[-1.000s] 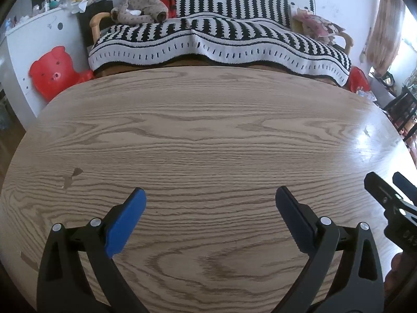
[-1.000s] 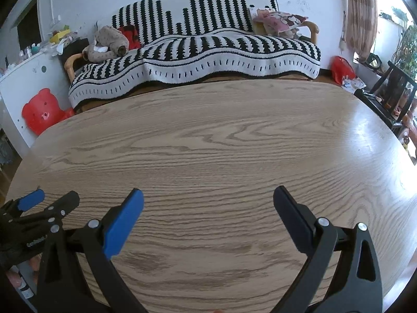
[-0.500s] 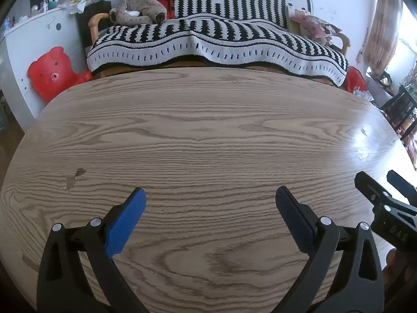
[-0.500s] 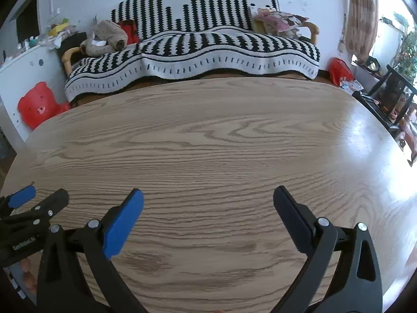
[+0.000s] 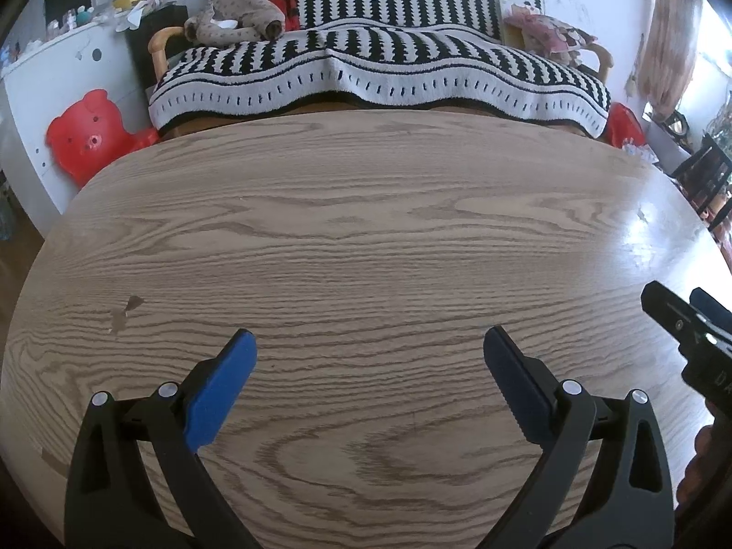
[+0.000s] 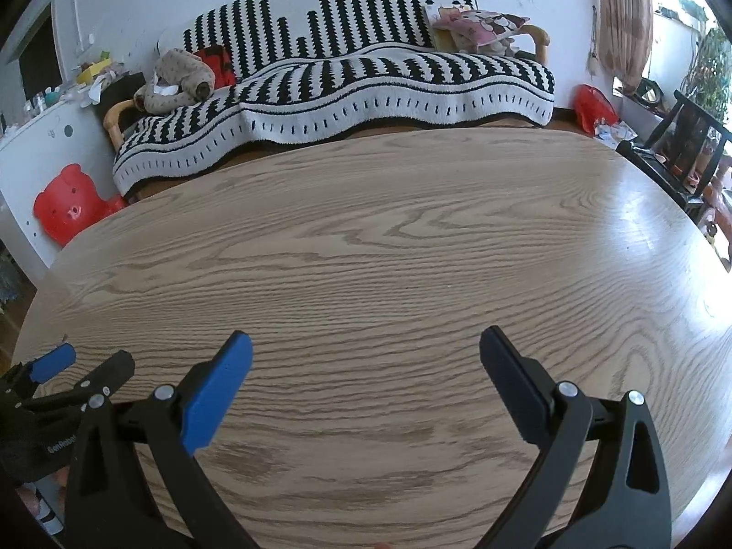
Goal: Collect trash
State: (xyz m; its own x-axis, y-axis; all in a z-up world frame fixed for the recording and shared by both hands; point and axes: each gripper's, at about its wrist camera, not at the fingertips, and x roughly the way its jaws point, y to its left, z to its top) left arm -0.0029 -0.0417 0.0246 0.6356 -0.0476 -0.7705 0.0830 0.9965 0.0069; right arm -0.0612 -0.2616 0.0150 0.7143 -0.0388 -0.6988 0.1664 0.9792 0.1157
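Note:
No trash shows on the wooden table [image 5: 366, 238] in either view. My left gripper [image 5: 368, 343] hangs open over the near part of the tabletop, nothing between its blue-padded fingers. In the right wrist view my right gripper [image 6: 366, 345] is likewise open and empty above the same table [image 6: 389, 251]. Each gripper appears at the edge of the other's view: the right gripper [image 5: 681, 315] at the right edge, the left gripper [image 6: 87, 366] at the lower left. A small dark mark [image 5: 123, 311] stains the wood on the left.
Beyond the table's far edge stands a sofa under a black-and-white striped blanket [image 5: 379, 68], with a stuffed toy [image 5: 233, 16] and a cushion [image 6: 476, 27] on it. A red bear-shaped stool [image 5: 87, 137] leans by a white cabinet. Dark chairs [image 6: 681, 146] stand on the right.
Both views have shifted slightly; the sofa and table edge sit a little differently in frame. Both grippers stay open and empty.

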